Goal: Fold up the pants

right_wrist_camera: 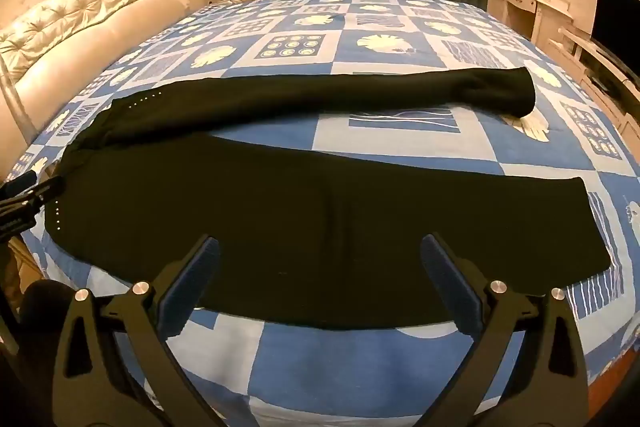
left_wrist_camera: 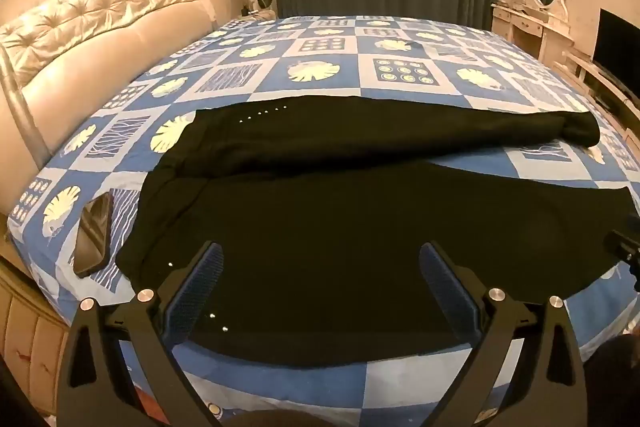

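The black pants (right_wrist_camera: 320, 223) lie spread on the bed (right_wrist_camera: 360, 363), legs splayed apart, apparently unfolded; every fold remains. Left tool (left_wrist_camera: 320, 291) and right tool (right_wrist_camera: 320, 283) hover over the pants' near edge, jaws wide, empty.

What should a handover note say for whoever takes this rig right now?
Left gripper: open, empty, above the pants' waist end.
Right gripper: open, empty, above the near leg.
Black pants lie spread across the bed, legs apart in a V, far leg angled away. A phone lies beside the waist.
Done: laid out. Left: every fold.
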Available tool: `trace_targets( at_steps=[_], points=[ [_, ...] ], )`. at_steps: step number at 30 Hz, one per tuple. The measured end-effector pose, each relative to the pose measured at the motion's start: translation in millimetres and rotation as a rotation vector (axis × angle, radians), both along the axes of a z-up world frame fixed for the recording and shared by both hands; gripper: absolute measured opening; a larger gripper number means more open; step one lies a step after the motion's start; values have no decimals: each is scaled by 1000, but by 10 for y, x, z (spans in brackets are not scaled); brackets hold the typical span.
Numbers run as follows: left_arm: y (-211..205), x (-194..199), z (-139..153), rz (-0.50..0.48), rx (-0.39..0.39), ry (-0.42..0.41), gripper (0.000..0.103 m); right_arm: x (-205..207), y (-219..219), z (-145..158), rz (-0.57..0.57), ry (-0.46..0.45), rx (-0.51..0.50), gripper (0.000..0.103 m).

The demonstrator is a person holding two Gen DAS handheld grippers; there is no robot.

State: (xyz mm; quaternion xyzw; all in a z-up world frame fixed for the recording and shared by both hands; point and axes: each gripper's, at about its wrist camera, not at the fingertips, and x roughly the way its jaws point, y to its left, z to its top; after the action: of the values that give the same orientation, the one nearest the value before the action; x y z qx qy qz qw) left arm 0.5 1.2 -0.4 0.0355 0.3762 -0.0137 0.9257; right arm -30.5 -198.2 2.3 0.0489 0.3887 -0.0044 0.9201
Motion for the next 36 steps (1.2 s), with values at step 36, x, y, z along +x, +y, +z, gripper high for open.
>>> trace_targets(
  at_steps=[36],
  points=[
    [70,16,-91,35,-3,46,98,-4,81,-107,-1,13,-25,101]
  ],
)
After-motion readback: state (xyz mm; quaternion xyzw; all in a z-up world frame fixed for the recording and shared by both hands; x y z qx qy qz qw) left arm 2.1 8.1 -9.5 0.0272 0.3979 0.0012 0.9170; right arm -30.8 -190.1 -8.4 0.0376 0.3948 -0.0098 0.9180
